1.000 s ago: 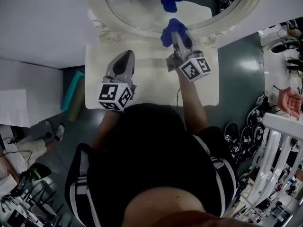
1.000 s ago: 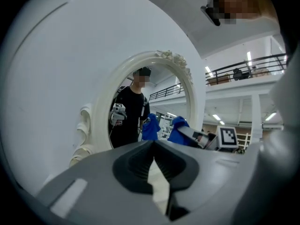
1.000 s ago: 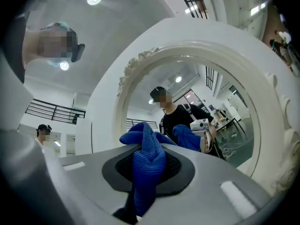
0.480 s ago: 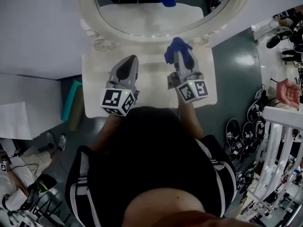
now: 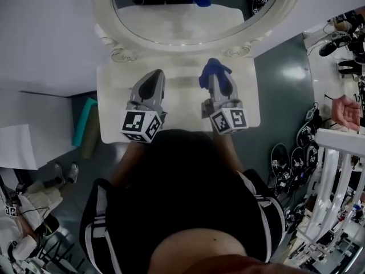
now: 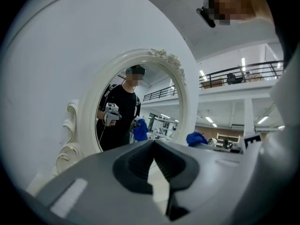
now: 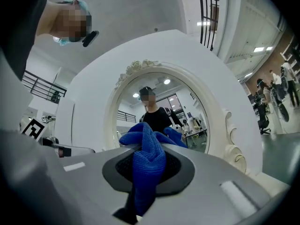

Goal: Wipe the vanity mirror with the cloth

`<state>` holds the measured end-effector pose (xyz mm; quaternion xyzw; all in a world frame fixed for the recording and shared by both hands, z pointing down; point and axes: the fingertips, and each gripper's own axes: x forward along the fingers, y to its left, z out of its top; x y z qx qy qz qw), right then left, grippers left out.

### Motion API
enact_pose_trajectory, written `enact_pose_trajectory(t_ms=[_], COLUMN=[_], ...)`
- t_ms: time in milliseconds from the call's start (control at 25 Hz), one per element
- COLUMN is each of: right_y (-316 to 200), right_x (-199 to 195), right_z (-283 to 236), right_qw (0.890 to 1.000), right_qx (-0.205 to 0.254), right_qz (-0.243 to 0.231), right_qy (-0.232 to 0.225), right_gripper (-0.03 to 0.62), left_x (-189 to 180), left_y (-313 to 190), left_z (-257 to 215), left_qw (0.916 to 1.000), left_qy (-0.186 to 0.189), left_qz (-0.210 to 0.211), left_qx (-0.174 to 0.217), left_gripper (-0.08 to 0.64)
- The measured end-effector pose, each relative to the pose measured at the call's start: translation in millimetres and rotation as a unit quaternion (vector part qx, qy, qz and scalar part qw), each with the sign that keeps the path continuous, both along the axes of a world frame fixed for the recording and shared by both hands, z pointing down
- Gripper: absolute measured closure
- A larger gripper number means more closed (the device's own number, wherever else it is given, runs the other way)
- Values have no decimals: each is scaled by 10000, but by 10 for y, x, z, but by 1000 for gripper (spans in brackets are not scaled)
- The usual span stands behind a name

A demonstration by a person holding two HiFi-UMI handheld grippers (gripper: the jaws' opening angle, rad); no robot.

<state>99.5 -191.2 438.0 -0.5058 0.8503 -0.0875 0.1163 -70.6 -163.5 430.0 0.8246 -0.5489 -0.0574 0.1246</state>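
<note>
The oval vanity mirror [image 5: 182, 16] in its white ornate frame [image 5: 102, 21] stands at the far edge of the white table [image 5: 182, 104]. My right gripper [image 5: 217, 79] is over the table short of the frame, shut on a bunched blue cloth [image 5: 213, 70]. In the right gripper view the cloth [image 7: 147, 165] hangs between the jaws, with the mirror [image 7: 164, 102] ahead. My left gripper [image 5: 151, 80] hovers beside it to the left, jaws together and holding nothing. The left gripper view shows its tip [image 6: 153, 144] pointing at the mirror [image 6: 140, 107].
A teal roll [image 5: 85, 121] leans left of the table. Shoes and cables [image 5: 285, 164] litter the floor on the right, next to a white rack [image 5: 336, 170]. Another person sits at lower left [image 5: 28, 204], and someone's hand [image 5: 348, 113] shows at the right edge.
My right gripper has drawn the cloth back from the mirror's lower frame toward me, over the table. The left gripper barely moved.
</note>
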Motion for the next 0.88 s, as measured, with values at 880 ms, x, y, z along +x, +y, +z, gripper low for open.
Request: enact_pose_trajectory(t_ms=[880], right_y=[-22], right_x=[159], right_z=[106], right_qw=[9997], right_qx=[-26], right_qz=[125], right_qy=[221], right_gripper=[546], left_x=[180], left_y=[-49], left_z=[106], left_qw=[9999], left_qy=[-25], left_qz=[129], left_qx=[-104], left_gripper=[551])
